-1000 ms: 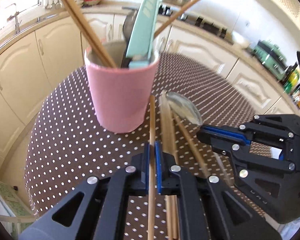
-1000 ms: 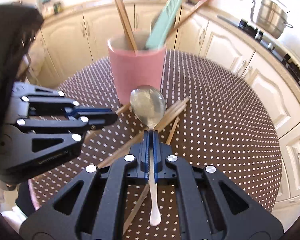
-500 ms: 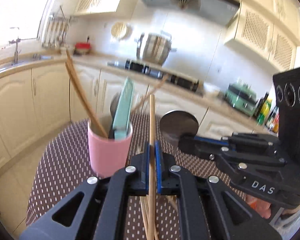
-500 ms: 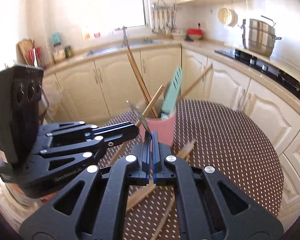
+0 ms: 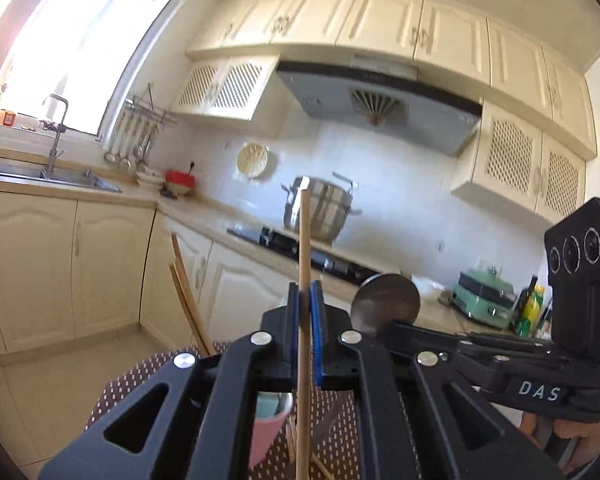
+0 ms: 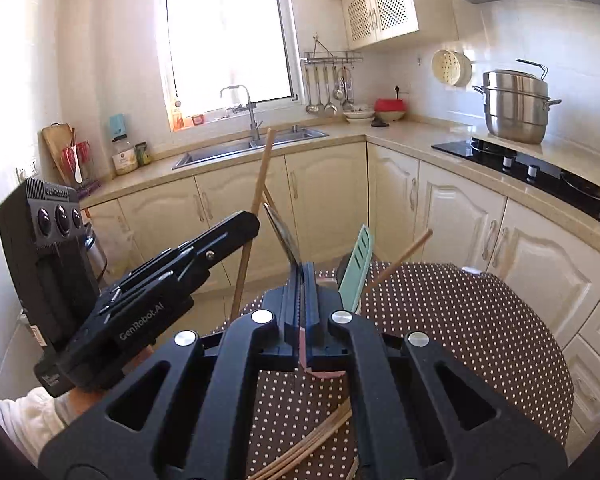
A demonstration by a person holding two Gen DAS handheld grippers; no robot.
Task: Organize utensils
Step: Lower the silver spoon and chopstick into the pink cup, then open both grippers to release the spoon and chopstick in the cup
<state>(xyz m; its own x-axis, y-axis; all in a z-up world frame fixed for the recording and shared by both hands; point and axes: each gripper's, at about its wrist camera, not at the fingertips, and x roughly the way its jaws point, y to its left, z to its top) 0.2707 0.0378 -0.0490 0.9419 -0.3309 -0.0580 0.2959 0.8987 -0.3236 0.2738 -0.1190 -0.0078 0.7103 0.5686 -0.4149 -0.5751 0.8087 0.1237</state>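
My left gripper (image 5: 306, 312) is shut on a wooden chopstick (image 5: 303, 248) that stands upright through its jaws, raised over the pink cup (image 5: 265, 434). The cup holds a teal spatula (image 6: 358, 268) and several chopsticks (image 5: 185, 284). My right gripper (image 6: 302, 280) is shut on a metal spoon (image 6: 282, 236), whose bowl sticks up past the fingertips. In the left wrist view the spoon's round bowl (image 5: 386, 300) shows beside the right gripper (image 5: 380, 326). The right wrist view shows the left gripper (image 6: 246, 226) at left with its chopstick (image 6: 256, 200). My own jaws mostly hide the cup.
Loose chopsticks (image 6: 312, 444) lie on the brown dotted round table (image 6: 460, 340) under my right gripper. Cream cabinets, a sink (image 6: 236, 148) and a hob with a steel pot (image 6: 516, 104) ring the table. A person's hand and white sleeve (image 6: 28, 412) hold the left gripper.
Both grippers have risen from the table with the chopstick and the spoon. The views have tipped up toward the kitchen walls, and the cup has dropped low behind the jaws.
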